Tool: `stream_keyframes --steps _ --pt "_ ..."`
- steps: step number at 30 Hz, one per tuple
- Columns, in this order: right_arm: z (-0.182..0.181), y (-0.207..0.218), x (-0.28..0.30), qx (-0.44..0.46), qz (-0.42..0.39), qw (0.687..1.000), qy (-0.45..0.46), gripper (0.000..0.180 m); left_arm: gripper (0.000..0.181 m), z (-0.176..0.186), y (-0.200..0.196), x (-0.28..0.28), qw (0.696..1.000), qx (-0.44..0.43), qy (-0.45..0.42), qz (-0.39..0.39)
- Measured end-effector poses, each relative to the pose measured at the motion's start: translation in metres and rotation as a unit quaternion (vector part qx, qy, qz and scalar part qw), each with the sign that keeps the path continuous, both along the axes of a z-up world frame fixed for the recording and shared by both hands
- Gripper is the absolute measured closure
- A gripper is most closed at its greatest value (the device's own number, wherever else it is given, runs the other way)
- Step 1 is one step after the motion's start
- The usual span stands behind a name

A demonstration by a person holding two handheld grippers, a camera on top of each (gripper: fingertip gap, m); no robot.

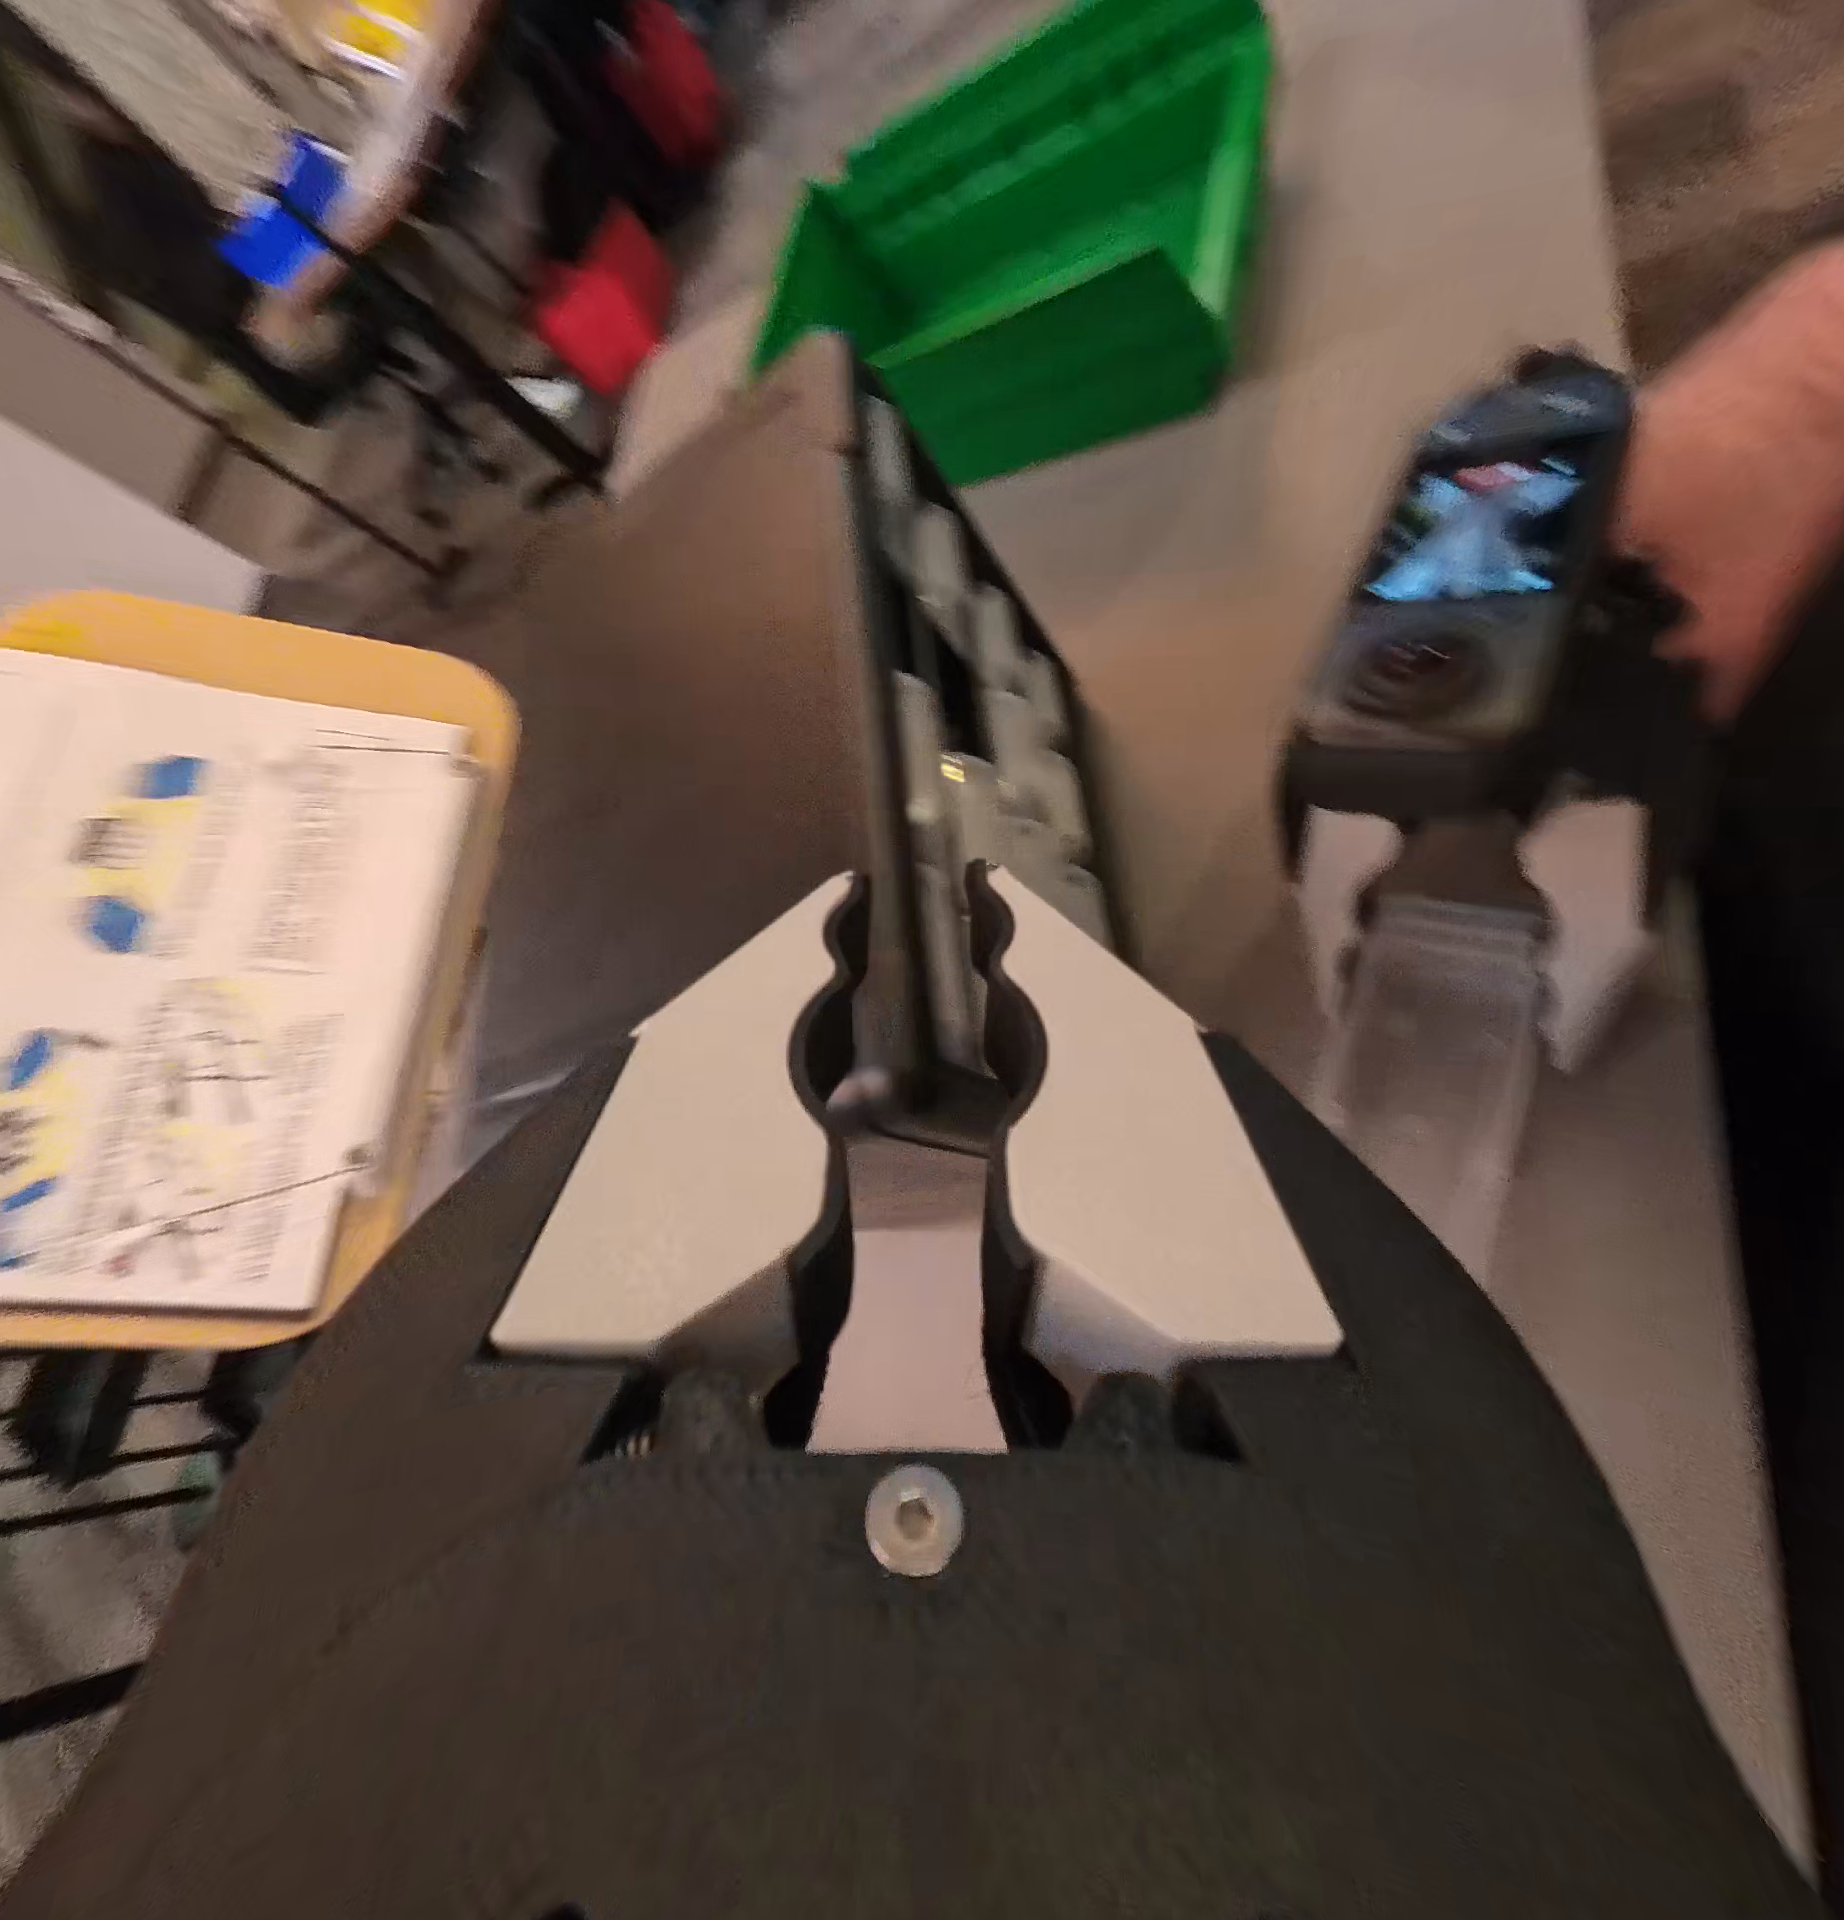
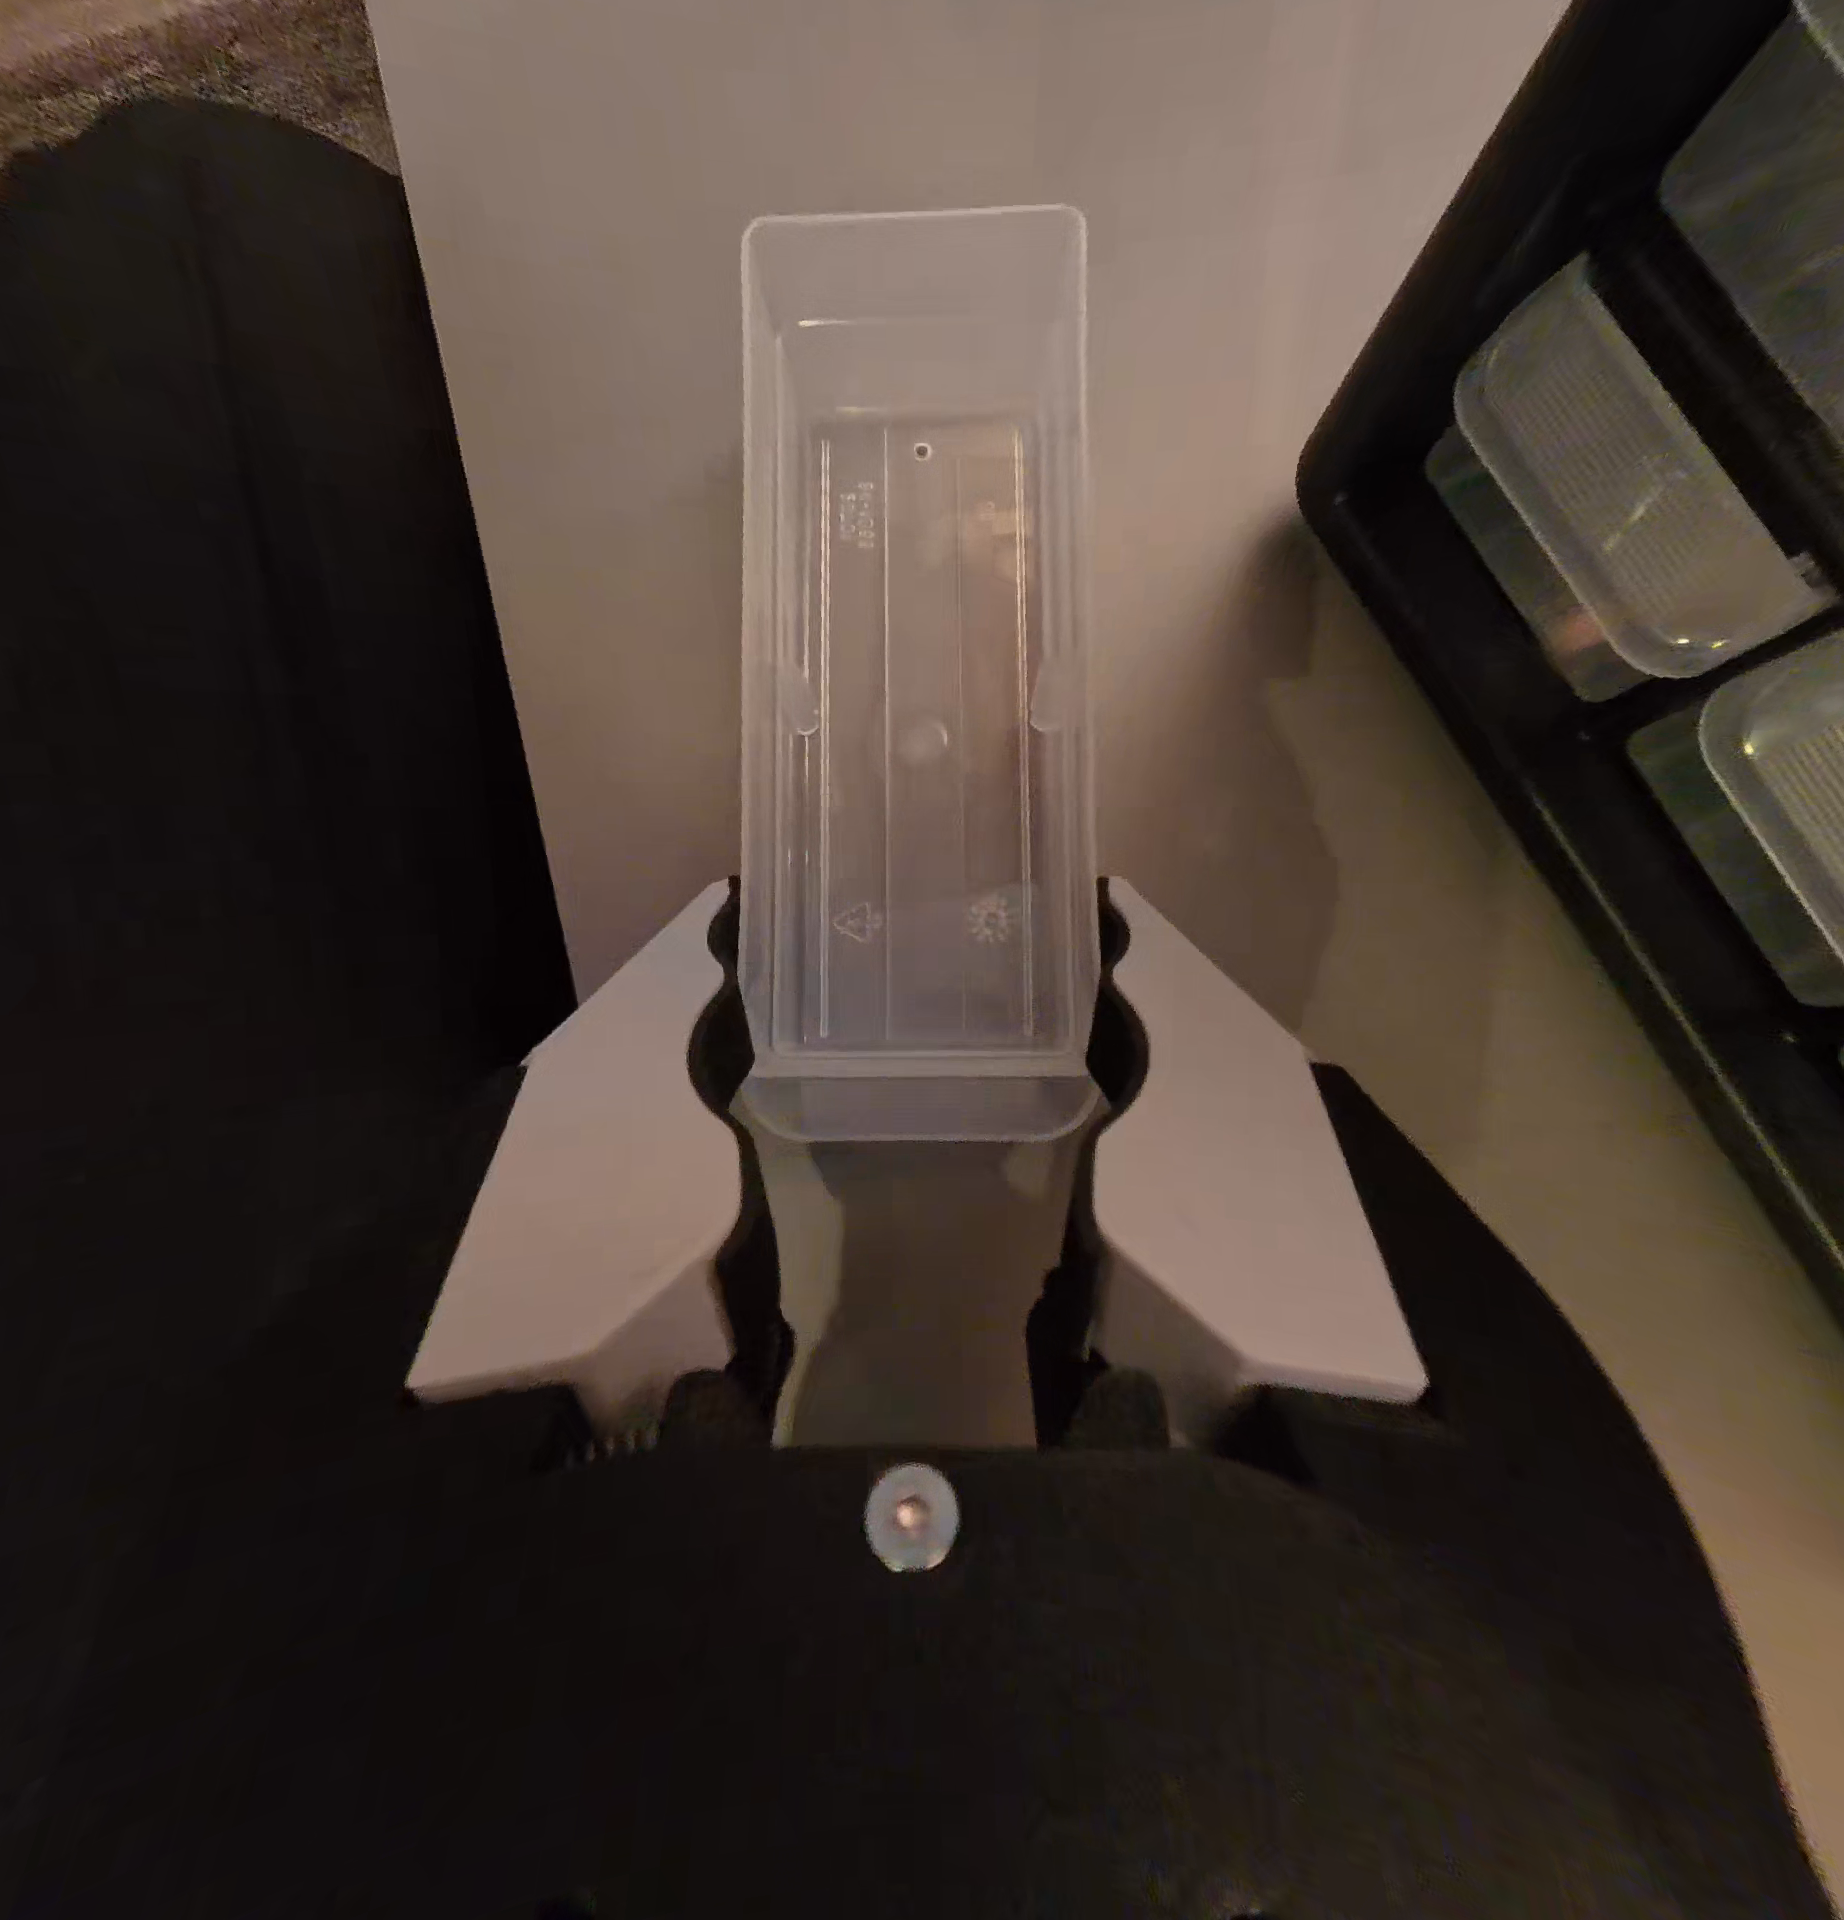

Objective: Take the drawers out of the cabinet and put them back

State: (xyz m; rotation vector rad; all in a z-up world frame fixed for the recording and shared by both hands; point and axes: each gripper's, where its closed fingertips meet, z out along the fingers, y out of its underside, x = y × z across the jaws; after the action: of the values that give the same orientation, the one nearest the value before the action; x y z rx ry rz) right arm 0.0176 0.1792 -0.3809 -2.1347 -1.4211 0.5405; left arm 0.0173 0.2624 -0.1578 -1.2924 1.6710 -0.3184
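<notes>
Closest to the right wrist camera, the right gripper (image 2: 913,997) has its white-and-black fingers (image 2: 606,1174) fairly wide apart, and they press on both sides of the near end of a clear, empty plastic drawer (image 2: 913,665). That long rectangular drawer runs straight away from the camera, open side in view, over the pale worktop (image 2: 1417,1039). Just off to the right stands the black-framed small-parts cabinet (image 2: 1500,644), tilted across the frame, with more translucent drawers (image 2: 1624,520) seated in its slots. Left of the held drawer there's dark black clothing (image 2: 222,727) filling that whole side.

Over to the left wrist view, which is blurry! The left gripper (image 1: 913,987) has its fingers (image 1: 1105,1143) drawn narrow, closed on the thin black edge of the same cabinet (image 1: 897,727) near its corner; pale drawer fronts (image 1: 1001,665) line its face just past the fingertips. Right of it, the right gripper (image 1: 1458,987) hangs low over the worktop (image 1: 1157,520) with its camera unit on top, a person's hand (image 1: 1759,488) on it, and the clear drawer (image 1: 1437,997) showing faintly between its fingers. Off to the left sits a yellow tray (image 1: 461,665) with a printed instruction sheet (image 1: 191,956) lying on it. Farther back on the worktop is a green plastic bin (image 1: 1032,239), and beyond that a black wire rack (image 1: 378,343) carrying blue and red bins.
</notes>
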Motion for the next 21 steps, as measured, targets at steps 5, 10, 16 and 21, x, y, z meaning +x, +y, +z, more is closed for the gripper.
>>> stream_keyframes --steps 5,10,16,21 --pt "0.009 0.002 0.008 0.006 -0.016 1.0 -0.012 0.116 0.162 0.014 0.055 0.009 0.996 -0.003 -0.055 0.071" --pt "0.03 -0.005 0.023 -0.016 -0.051 0.998 0.019 0.117 0.164 0.007 0.086 0.014 0.987 -0.044 -0.107 0.113" --pt "0.069 0.0 0.073 -0.005 -0.147 0.988 0.035 0.117 0.166 -0.006 0.099 0.003 0.983 -0.095 -0.09 0.13" --pt "0.095 0.012 0.126 -0.006 -0.256 0.966 0.027 0.117 0.173 -0.013 0.097 0.0 0.981 -0.13 -0.088 0.112"
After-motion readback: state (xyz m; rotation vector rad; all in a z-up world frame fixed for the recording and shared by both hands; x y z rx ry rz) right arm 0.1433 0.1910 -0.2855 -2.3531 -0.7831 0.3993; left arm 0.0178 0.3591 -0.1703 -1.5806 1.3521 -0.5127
